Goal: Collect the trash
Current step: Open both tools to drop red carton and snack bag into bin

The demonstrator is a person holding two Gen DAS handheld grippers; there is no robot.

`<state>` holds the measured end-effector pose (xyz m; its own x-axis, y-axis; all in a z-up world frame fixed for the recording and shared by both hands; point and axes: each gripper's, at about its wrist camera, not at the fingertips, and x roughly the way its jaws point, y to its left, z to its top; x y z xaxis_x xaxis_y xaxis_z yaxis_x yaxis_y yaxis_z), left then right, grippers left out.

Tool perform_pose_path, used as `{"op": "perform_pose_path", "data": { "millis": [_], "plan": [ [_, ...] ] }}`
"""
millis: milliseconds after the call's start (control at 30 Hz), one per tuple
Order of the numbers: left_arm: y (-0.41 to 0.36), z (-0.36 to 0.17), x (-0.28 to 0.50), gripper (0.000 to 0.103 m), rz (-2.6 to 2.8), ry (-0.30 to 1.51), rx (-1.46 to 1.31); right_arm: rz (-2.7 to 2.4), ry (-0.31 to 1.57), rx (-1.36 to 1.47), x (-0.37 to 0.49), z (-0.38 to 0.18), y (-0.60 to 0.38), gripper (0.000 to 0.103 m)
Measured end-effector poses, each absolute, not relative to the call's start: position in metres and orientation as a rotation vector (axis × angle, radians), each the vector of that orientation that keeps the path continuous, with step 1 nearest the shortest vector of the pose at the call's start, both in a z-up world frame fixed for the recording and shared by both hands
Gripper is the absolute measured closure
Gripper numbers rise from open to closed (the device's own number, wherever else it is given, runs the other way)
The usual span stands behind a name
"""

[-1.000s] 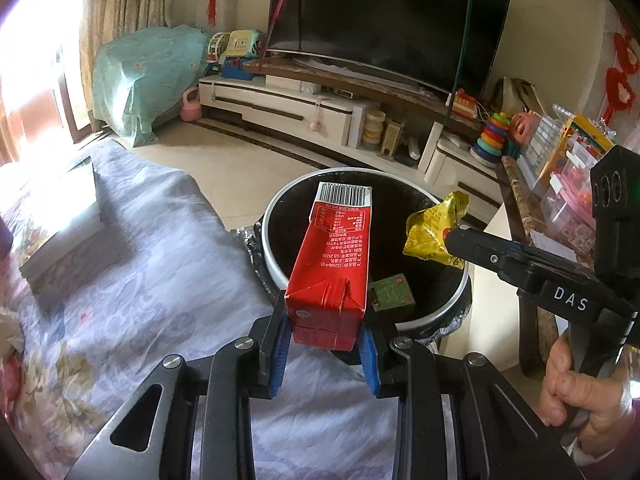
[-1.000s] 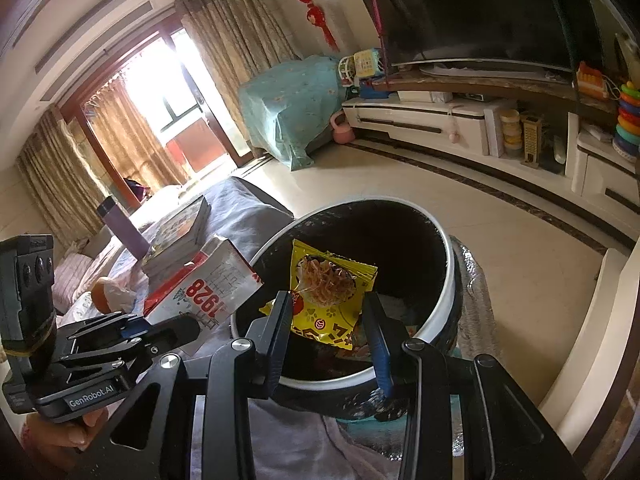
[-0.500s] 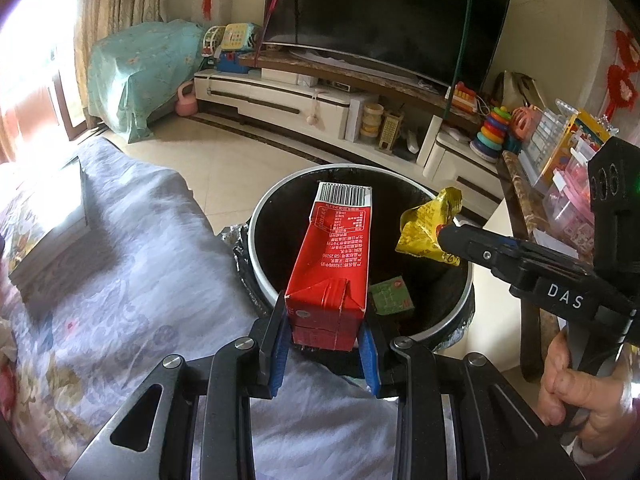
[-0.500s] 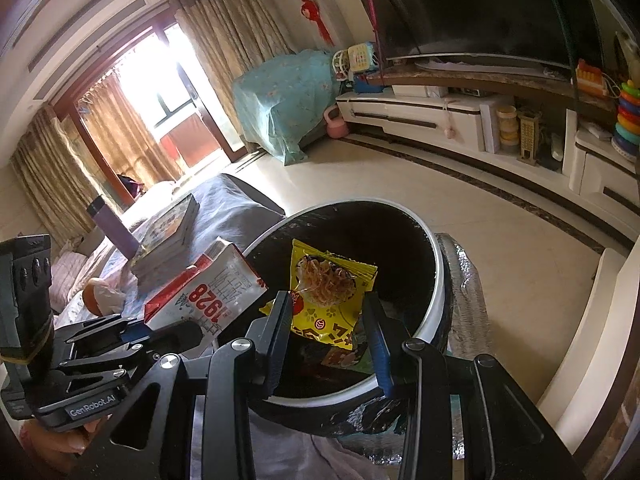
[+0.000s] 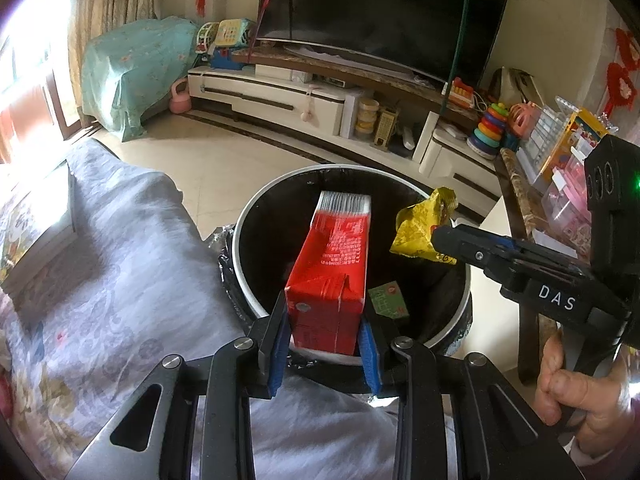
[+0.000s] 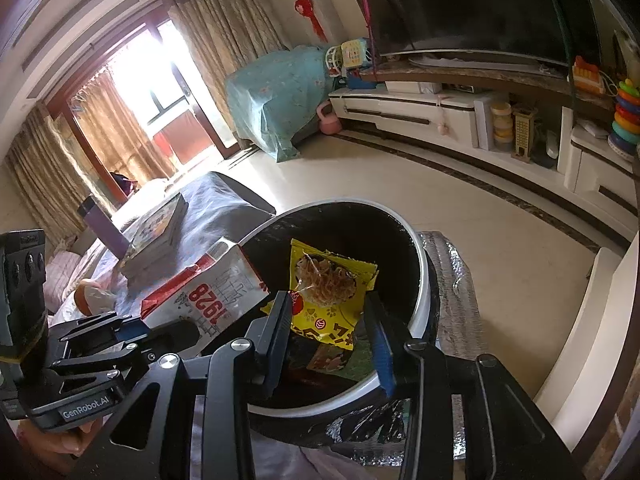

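Note:
A black trash bin (image 5: 240, 264) with a white rim stands below both grippers. My left gripper (image 5: 324, 308) is over its near rim, jaws opening. A red carton (image 5: 332, 264) stands between the blue pads, tipping forward over the bin mouth, no longer clamped. In the right wrist view the carton (image 6: 208, 300) juts from the left gripper (image 6: 120, 332) at the bin (image 6: 420, 280) edge. My right gripper (image 6: 328, 304) holds a yellow snack wrapper (image 6: 328, 292) over the bin, jaws easing slightly. The left wrist view shows this wrapper (image 5: 420, 228) at the right gripper's (image 5: 440, 236) tip. A green packet (image 5: 388, 300) lies inside.
A grey patterned cloth (image 5: 120, 280) covers the surface beside the bin, with stacked books (image 6: 156, 236) and a purple bottle (image 6: 104, 228) farther back. A white TV cabinet (image 5: 280, 96) lines the far wall. A person's hand (image 5: 580, 384) grips the right tool. Toys crowd a side table (image 5: 560, 152).
My left gripper has moved closer over the bin and its jaws have widened; the red carton has tipped forward. The right gripper and the yellow wrapper have hardly moved.

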<state>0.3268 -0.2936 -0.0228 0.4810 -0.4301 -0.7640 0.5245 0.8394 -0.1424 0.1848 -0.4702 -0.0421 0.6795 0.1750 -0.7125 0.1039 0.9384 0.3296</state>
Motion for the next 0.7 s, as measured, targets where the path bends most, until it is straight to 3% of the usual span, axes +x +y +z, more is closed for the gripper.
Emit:
{"op": "perform_pose_path", "data": {
  "millis": [100, 333, 700],
  "plan": [
    [-0.29, -0.023, 0.325, 0.055, -0.571, 0.889, 0.109, 0.024, 0.829, 0.366, 0.185, -0.044, -0.472, 0.042],
    [-0.264, -0.026, 0.312, 0.051, -0.551, 0.89, 0.059, 0.022, 0.812, 0.39, 0.178, -0.043, -0.472, 0.042],
    [-0.18, -0.041, 0.275, 0.05, -0.438, 0.902, -0.071, 0.117, 0.811, 0.374, 0.169, -0.04, -0.418, 0.032]
  ]
}}
